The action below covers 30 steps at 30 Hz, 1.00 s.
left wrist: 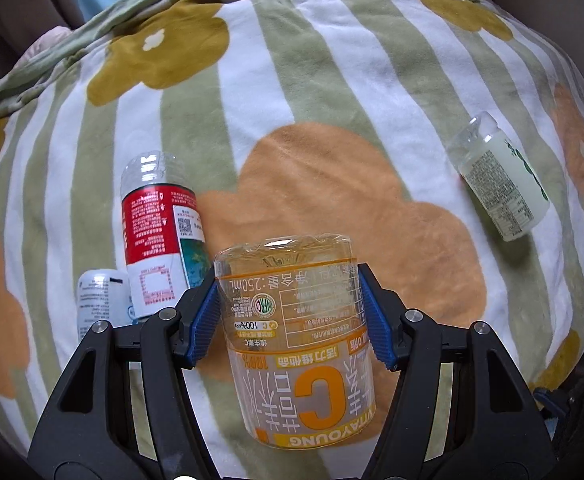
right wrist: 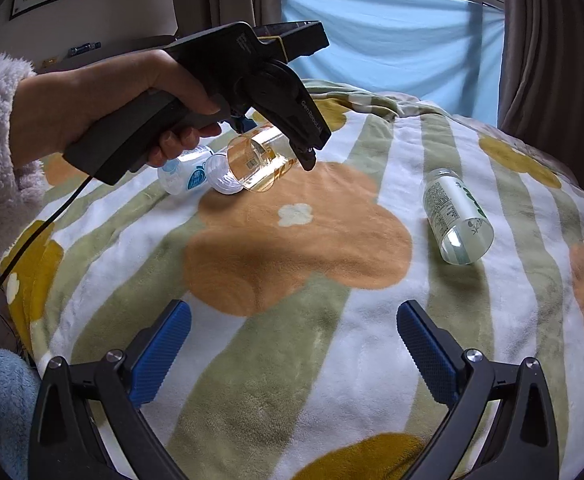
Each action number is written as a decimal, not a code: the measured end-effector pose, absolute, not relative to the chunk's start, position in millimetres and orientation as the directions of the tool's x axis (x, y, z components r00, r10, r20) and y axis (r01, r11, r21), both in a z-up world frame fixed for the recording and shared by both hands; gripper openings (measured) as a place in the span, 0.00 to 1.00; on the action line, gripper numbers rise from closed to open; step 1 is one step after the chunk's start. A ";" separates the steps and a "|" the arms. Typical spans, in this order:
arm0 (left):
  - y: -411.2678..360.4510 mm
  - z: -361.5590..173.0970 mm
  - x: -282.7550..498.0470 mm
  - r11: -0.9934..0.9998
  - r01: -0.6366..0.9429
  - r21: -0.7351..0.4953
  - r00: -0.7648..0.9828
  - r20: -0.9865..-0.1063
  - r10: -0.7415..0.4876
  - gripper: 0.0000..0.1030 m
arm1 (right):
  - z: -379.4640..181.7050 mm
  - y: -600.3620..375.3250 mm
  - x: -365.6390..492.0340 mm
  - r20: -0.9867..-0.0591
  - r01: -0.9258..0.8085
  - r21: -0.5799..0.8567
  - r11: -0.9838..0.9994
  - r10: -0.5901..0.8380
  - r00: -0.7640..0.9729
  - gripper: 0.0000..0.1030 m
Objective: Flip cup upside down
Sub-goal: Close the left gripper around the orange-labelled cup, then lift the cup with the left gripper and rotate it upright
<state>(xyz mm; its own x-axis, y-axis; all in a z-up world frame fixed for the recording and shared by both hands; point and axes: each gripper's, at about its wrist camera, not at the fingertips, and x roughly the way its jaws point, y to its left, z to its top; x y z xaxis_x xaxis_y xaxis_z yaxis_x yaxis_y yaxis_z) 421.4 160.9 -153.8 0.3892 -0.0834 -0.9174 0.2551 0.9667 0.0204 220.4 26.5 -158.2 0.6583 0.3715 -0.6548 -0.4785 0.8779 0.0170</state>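
A clear plastic cup with an orange "C" label (left wrist: 300,340) is held between the blue pads of my left gripper (left wrist: 292,312), which is shut on it. Its printing reads upside down in the left wrist view. In the right wrist view the same cup (right wrist: 257,160) hangs tilted above the flowered blanket (right wrist: 292,248), its open end facing the camera, held by the left gripper (right wrist: 304,152). My right gripper (right wrist: 294,344) is open and empty, low over the blanket's near part.
A red-labelled clear cup (left wrist: 157,232) and a small white-blue cup (left wrist: 99,300) lie on the blanket left of the held cup. A green-labelled cup (left wrist: 504,184) lies on its side at the right; it also shows in the right wrist view (right wrist: 456,216). Curtains and a window stand behind.
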 end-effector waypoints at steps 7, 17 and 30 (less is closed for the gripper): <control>168.8 -152.0 331.0 0.949 0.314 0.012 0.373 -0.921 -0.112 0.58 | -151.9 18.5 204.9 -0.682 -0.462 0.079 0.883 0.386 0.621 1.00; 163.1 -201.5 285.9 0.938 0.346 -0.025 0.293 -0.947 -0.133 0.58 | -147.4 7.1 189.0 -0.678 -0.383 0.018 0.924 0.293 0.674 1.00; 165.6 -180.9 263.2 0.923 0.385 -0.016 0.383 -0.907 -0.176 1.00 | -146.9 -34.1 185.3 -0.676 -0.292 0.132 0.947 0.301 0.673 1.00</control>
